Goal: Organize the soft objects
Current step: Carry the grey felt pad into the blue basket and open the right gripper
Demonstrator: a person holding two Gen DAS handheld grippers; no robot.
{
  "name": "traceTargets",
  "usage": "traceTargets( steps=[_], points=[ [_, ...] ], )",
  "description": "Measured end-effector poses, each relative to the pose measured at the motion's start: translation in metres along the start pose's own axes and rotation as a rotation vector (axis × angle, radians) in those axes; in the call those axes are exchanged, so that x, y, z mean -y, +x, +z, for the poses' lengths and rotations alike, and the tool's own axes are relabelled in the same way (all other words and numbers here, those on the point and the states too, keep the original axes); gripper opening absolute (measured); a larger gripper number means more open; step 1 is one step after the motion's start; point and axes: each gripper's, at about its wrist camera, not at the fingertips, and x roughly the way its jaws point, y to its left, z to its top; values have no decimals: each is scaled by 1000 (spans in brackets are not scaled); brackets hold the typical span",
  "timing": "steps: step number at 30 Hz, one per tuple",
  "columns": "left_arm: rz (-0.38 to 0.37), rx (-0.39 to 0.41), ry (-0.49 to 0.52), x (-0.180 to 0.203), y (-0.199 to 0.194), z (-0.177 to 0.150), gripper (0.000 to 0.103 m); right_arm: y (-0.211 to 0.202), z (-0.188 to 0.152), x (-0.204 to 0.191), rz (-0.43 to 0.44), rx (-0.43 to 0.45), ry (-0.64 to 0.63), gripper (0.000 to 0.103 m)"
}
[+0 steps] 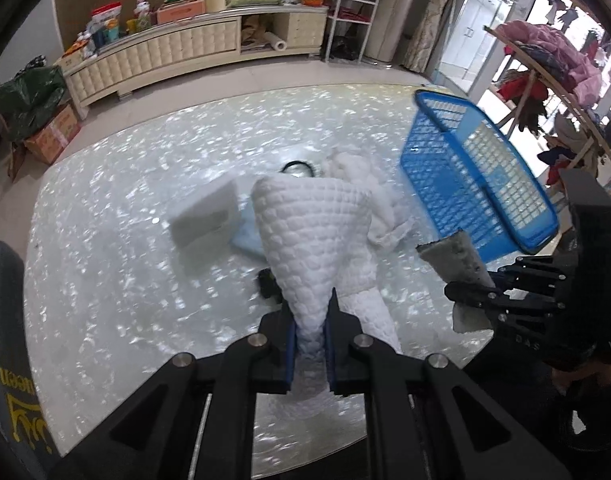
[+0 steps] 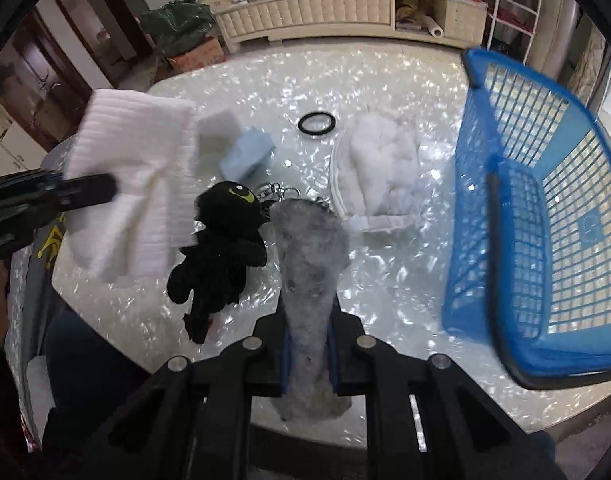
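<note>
blue basket [image 2: 501, 208] open above, black plush [image 2: 221, 248] blocks left

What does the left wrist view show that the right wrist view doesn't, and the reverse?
Only the left wrist view: the clothes rack at far right. Only the right wrist view: the whole black plush toy, which the white cloth mostly hides in the other. Both: the left tool shut on the white cloth, the right tool shut on the grey cloth, the blue basket, the black ring, the sponges and the white stuffing.
</note>
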Motion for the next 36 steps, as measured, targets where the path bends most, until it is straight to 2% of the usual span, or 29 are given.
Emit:
traceTargets(
  steps=[6,11,18,28,36],
  points=[
    [-33,10,14,27,11,8,10,-35,3,22,-58,46,-45,13],
    [14,45,30,46,15,13,10,-61,4,51,-126,70,-56,13],
    [-26,47,-5,57,23,18,10,-82,9,93,-197,84,-21,13],
    [-27,36,8,69,35,24,10,-60,22,132,-207,15,11,13],
    [-33,33,6,71,38,27,10,-32,23,143,-189,-82,-7,14]
  ],
)
